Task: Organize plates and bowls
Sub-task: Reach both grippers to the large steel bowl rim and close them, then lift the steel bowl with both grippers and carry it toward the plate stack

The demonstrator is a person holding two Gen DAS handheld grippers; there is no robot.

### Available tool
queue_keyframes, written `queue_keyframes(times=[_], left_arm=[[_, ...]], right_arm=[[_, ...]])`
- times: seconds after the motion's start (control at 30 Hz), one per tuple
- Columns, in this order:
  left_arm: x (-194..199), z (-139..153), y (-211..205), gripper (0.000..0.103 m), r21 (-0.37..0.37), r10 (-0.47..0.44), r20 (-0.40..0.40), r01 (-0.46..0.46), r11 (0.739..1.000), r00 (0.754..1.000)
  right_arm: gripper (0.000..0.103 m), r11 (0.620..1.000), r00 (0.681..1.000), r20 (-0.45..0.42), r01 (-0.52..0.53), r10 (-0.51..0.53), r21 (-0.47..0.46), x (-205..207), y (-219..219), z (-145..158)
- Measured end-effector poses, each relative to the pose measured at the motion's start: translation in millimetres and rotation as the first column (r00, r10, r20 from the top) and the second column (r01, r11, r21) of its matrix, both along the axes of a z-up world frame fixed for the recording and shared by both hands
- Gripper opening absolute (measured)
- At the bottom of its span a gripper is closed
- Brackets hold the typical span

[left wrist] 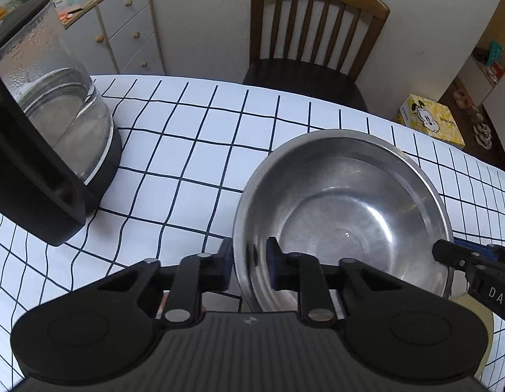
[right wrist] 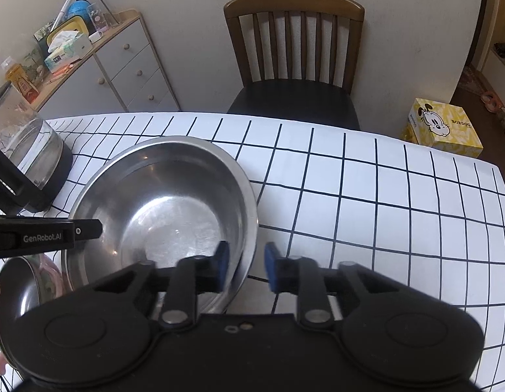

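Observation:
A large steel bowl (left wrist: 343, 215) stands on the white checked tablecloth (left wrist: 187, 170). My left gripper (left wrist: 249, 263) straddles its near-left rim, one finger outside and one inside, with a gap to the rim on each side. The bowl also shows in the right wrist view (right wrist: 167, 202). My right gripper (right wrist: 244, 263) straddles the near-right rim the same way, its jaws apart. The right gripper's tip (left wrist: 448, 254) shows at the bowl's right edge. A smaller steel bowl (right wrist: 20, 290) lies at the lower left, partly hidden under the left gripper's body (right wrist: 40, 236).
A glass kettle with a black base and handle (left wrist: 56, 137) stands on the table to the left of the bowl. A wooden chair (left wrist: 314, 39) stands behind the far table edge. A grey drawer cabinet (right wrist: 121, 68) and a yellow tissue box (right wrist: 445, 127) lie beyond.

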State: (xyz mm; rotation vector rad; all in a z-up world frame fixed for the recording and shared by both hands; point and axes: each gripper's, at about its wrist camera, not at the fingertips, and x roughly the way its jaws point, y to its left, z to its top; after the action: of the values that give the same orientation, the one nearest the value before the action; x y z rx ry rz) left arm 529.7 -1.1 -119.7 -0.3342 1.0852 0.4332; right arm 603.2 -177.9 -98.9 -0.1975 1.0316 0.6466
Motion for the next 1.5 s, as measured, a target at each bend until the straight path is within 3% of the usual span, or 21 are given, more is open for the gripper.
queue_keyframes(times=[0.17,0.37,0.7,1.17,1.5], left_arm=[[-3,14,-2,0.017,0.018,0.008,0.04,-0.009,1.0,0.999],[-9,47,-9,0.017,0.038,0.005,0.1,-0.009,0.999,0.995],[-46,89,-42,0.017,0.065,-0.048,0.106,0.041,0.997,0.993],[-150,131,-98,0.017,0.076,-0.154,0.108,0.146,0.986,0.982],[-237,139,-145,0.017,0.05,-0.289,0.101,0.285,0.957,0.952]], right_arm=[[0.013,1.0,0.999,0.024,0.021,-0.021,0.004,-2,0,5],[0.013,0.998,0.996,0.083,0.031,-0.035,0.045,-3,-5,32],[0.013,0.998,0.994,0.101,0.037,-0.043,0.055,-27,-31,73],[0.013,0.997,0.992,0.113,0.057,-0.063,0.058,-126,-87,119],[0.013,0.991,0.985,0.114,0.119,-0.127,0.068,-218,-135,135]])
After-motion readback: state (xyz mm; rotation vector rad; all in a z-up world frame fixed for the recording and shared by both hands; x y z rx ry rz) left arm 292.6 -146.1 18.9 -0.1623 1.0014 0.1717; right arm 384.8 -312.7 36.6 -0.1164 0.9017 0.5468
